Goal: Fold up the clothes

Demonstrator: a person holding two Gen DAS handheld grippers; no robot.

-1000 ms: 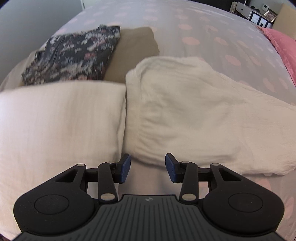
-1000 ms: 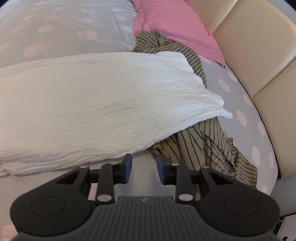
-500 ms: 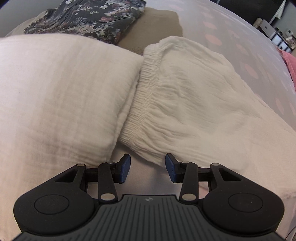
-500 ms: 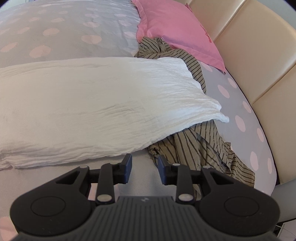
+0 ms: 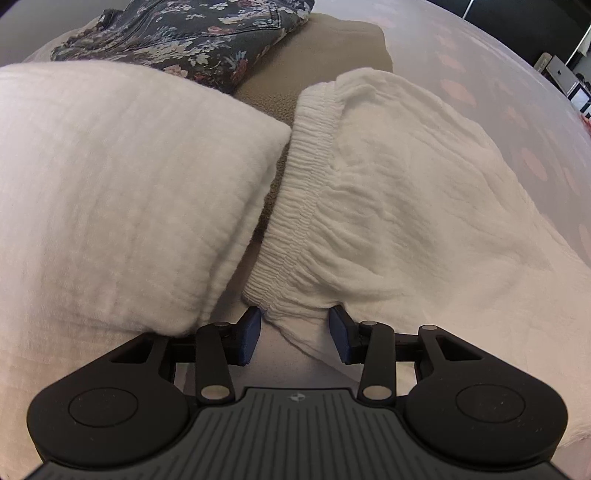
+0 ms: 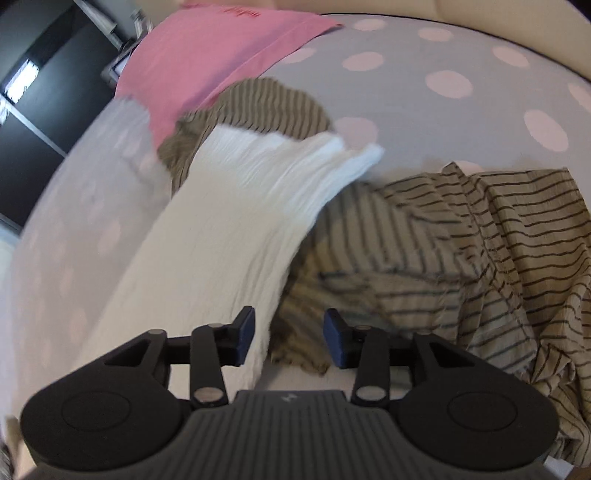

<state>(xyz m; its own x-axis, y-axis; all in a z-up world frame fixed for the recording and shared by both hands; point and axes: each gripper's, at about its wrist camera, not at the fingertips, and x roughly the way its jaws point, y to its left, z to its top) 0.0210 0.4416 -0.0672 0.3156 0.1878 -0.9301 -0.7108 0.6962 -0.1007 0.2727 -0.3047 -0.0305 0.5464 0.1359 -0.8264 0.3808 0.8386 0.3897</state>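
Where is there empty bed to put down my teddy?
The bare spotted sheet beyond the striped shirt, beside the pink pillow, is free. So is the sheet past the white pants. It is crowded where the folded white cloth, floral clothes and pants sit close together.

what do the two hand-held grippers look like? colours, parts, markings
Both match. The left hand-held gripper and right hand-held gripper each have matte black linkage arms with silver pivot pins, two round black housings at the sides, a grey ribbed centre plate bearing a small pale logo, and dark blue pads on the fingertips. No cables, hands or sleeves are in view.
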